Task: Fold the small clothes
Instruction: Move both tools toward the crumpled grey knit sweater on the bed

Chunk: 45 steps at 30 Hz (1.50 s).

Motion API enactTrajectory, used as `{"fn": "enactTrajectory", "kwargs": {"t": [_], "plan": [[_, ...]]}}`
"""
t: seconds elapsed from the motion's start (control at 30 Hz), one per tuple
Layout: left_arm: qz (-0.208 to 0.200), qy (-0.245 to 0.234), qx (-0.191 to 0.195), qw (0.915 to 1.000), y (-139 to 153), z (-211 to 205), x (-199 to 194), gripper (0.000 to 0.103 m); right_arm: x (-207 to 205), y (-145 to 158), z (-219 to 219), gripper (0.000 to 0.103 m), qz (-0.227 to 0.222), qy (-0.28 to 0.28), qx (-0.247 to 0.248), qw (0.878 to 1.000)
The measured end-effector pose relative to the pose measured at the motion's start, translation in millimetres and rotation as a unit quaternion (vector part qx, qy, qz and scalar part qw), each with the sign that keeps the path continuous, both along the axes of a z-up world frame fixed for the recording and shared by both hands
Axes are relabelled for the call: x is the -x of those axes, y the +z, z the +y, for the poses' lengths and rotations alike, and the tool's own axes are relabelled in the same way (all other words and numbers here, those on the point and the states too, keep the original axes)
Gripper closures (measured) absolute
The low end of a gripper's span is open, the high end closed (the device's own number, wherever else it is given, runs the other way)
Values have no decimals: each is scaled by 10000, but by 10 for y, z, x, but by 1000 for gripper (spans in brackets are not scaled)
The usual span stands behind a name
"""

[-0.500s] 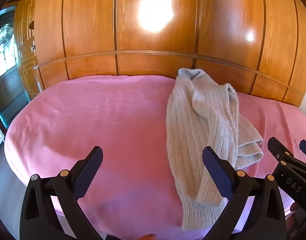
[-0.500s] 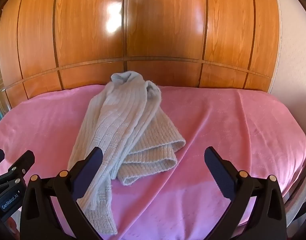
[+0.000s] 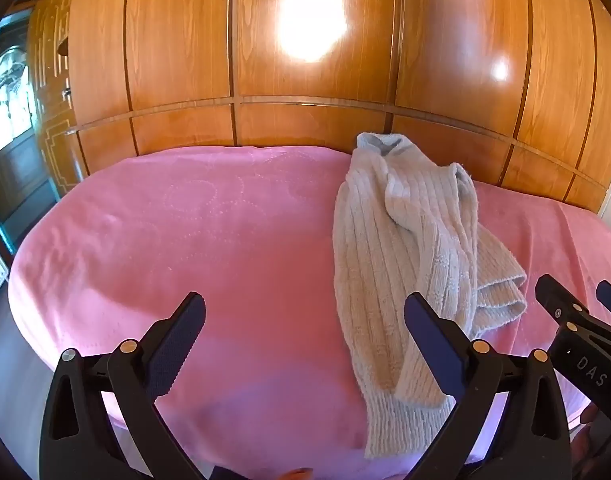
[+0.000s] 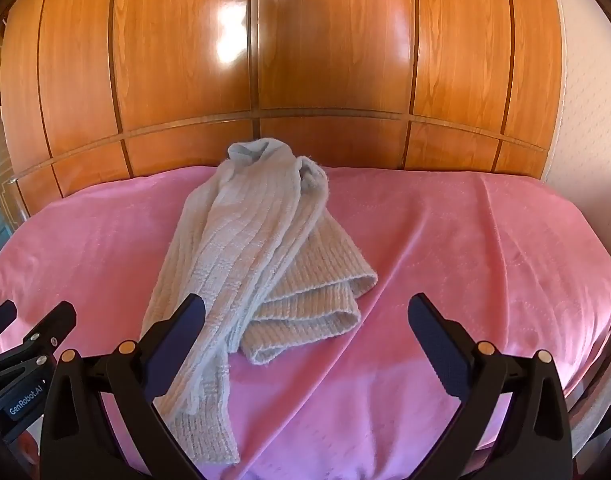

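I see one small knitted sweater (image 3: 401,256) (image 4: 249,248), pale grey with a ribbed pattern, lying crumpled and unfolded on the pink bed cover (image 3: 209,240) (image 4: 465,264). Its collar end points toward the wooden wall. One long strip runs down to the near edge of the bed. A bunched, beige-toned part with a ribbed hem sticks out to the right.

Left gripper's right finger (image 3: 433,344) hides part of the sweater (image 3: 405,264); the right gripper (image 3: 581,304) is cut off at the picture's right edge, the blanket (image 4: 485,240) at the near edge, and a fingertip (image 3: 299,473) barely shows.
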State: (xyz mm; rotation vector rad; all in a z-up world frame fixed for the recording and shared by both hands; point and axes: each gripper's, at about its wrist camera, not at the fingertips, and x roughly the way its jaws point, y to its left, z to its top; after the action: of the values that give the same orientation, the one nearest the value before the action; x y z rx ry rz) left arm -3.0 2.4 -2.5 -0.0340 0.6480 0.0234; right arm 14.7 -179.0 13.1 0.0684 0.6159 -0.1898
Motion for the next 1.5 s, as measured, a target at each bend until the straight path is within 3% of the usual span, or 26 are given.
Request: {"fn": "enactTrajectory", "kwargs": {"t": [1.1,1.5], "plan": [[169,14,-10,9999,-78,76,-14,4,-33,-52,-24,2,194,238,-133,9994],[306,339,-70,9989,-158,276,-119,4,-57,-76,-78,2,261,327,-357,9985]]}}
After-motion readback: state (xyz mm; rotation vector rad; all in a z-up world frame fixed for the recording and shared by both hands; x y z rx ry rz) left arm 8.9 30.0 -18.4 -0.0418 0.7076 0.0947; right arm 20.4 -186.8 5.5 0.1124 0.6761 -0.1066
